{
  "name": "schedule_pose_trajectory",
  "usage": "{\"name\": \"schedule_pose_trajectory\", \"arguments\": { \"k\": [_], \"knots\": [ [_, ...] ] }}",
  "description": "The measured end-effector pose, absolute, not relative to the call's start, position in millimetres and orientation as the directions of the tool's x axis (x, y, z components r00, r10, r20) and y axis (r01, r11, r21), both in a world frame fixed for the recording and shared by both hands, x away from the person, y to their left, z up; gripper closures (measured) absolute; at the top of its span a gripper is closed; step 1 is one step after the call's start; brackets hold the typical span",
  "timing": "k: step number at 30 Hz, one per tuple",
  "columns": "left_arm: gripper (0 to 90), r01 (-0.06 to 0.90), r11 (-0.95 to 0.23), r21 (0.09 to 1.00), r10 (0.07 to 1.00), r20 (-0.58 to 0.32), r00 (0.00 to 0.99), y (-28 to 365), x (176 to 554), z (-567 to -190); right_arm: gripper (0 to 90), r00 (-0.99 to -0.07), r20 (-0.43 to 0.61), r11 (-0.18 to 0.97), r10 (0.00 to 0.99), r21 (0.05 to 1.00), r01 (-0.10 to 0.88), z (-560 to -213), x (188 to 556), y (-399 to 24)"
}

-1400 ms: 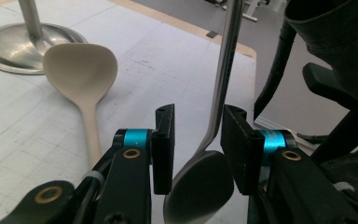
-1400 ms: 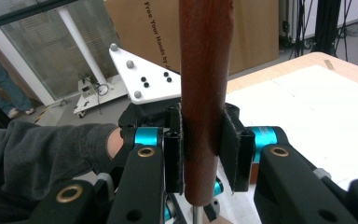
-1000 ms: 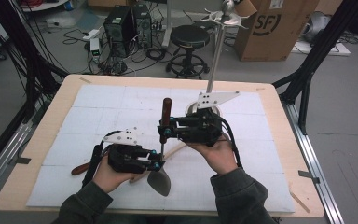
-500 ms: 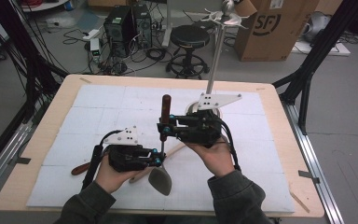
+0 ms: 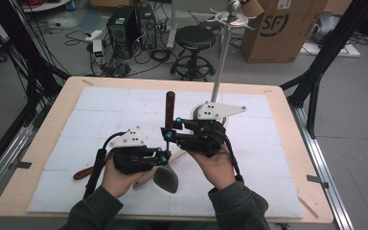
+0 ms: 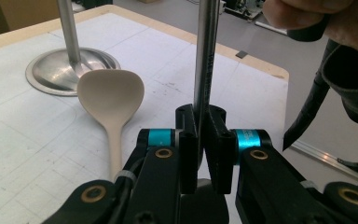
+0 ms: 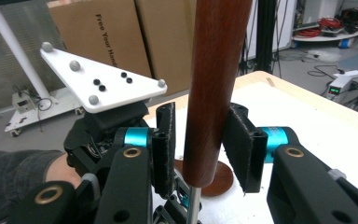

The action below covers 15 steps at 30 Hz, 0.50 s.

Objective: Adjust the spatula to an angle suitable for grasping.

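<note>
A utensil with a dark head (image 5: 166, 178), a metal shaft (image 6: 205, 65) and a red-brown wooden handle (image 5: 170, 108) stands upright over the mat. My left gripper (image 5: 162, 157) (image 6: 200, 121) is shut on the metal shaft just above the head. Higher up, my right gripper (image 5: 169, 130) (image 7: 200, 140) straddles the wooden handle (image 7: 214, 88). Its jaws are open, with a thin gap showing at the left pad (image 7: 165, 149). The left gripper and its white plate (image 7: 100, 84) sit just beyond in the right gripper view.
A pale wooden spoon (image 6: 110, 100) lies on the white mat (image 5: 100, 110), its bowl toward the base (image 6: 67, 70) of a metal stand with a pole (image 5: 223, 62). A second red-brown handle (image 5: 83, 173) lies beside my left hand. The table edge (image 5: 316, 191) is at the right.
The right gripper has shifted slightly toward the person along the upright handle. The left gripper keeps its hold and has barely moved.
</note>
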<state>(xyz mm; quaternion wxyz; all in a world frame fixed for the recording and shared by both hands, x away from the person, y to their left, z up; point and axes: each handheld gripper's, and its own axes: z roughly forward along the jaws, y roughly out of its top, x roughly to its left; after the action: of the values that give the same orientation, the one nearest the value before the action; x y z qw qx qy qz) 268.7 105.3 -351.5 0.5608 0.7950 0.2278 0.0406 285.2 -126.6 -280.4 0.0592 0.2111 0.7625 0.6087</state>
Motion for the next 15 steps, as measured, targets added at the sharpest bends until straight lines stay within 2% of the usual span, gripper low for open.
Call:
{"name": "schedule_pose_trajectory", "arguments": {
  "k": [3, 9, 15],
  "knots": [
    [84.2, 0.313, -0.268, 0.911, 0.410, -0.186, 0.893, 104, 268, -352, 71.5, -0.905, 0.161, 0.173, 0.393, 0.954, 0.244, -282, 286, -126],
    [82.9, 0.316, -0.261, 0.912, 0.398, -0.197, 0.896, 106, 269, -353, 73.3, -0.916, 0.198, 0.162, 0.349, 0.950, 0.267, -283, 290, -128],
    [69.5, 0.312, -0.251, 0.916, 0.392, -0.199, 0.898, 113, 268, -352, 73.4, -0.926, 0.196, 0.154, 0.322, 0.954, 0.255, -284, 296, -137]
  ]
}}
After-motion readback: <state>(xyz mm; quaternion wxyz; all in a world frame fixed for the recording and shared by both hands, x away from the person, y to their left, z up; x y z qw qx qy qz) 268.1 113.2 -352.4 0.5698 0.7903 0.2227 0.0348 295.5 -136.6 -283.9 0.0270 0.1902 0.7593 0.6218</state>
